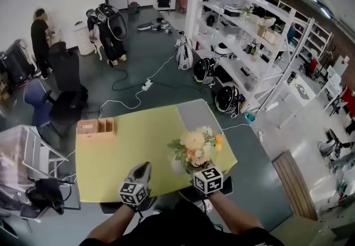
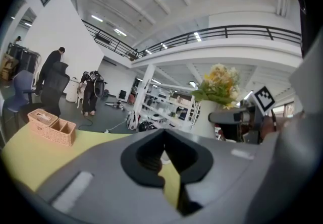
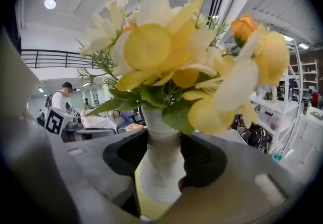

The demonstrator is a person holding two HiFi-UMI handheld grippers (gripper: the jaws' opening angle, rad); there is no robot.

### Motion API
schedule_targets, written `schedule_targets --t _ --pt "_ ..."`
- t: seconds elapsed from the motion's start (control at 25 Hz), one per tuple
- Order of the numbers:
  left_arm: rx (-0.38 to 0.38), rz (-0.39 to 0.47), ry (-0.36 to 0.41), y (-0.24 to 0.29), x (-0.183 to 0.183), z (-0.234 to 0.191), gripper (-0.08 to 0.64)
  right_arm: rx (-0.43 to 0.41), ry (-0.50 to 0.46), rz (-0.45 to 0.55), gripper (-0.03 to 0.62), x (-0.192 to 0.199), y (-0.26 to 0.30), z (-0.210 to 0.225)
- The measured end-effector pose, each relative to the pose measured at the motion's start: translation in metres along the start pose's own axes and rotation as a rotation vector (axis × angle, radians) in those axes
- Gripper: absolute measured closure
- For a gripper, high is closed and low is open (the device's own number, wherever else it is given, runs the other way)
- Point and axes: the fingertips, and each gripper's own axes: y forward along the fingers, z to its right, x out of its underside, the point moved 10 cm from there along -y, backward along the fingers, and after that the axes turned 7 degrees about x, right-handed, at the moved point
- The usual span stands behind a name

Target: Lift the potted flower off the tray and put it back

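The right tool clamps the flower by its white neck, low centre in the head view, over the tabletop's near edge. Gripping below the blooms spares them. The left tool sits beside it, jaws together and empty.

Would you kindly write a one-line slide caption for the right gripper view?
Right gripper closed on the white ribbed vase of yellow and cream flowers, yellow tabletop below.

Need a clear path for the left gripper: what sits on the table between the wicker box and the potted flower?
Nothing: in the head view only bare yellow table lies between the wicker box and the potted flower.
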Motion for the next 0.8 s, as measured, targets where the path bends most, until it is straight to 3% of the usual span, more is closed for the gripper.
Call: schedule_targets --t 0.8 --pt "-0.059 -0.074 -0.045 0.089 0.020 0.004 0.552 0.087 -0.002 -0.013 0.383 0.012 0.072 0.141"
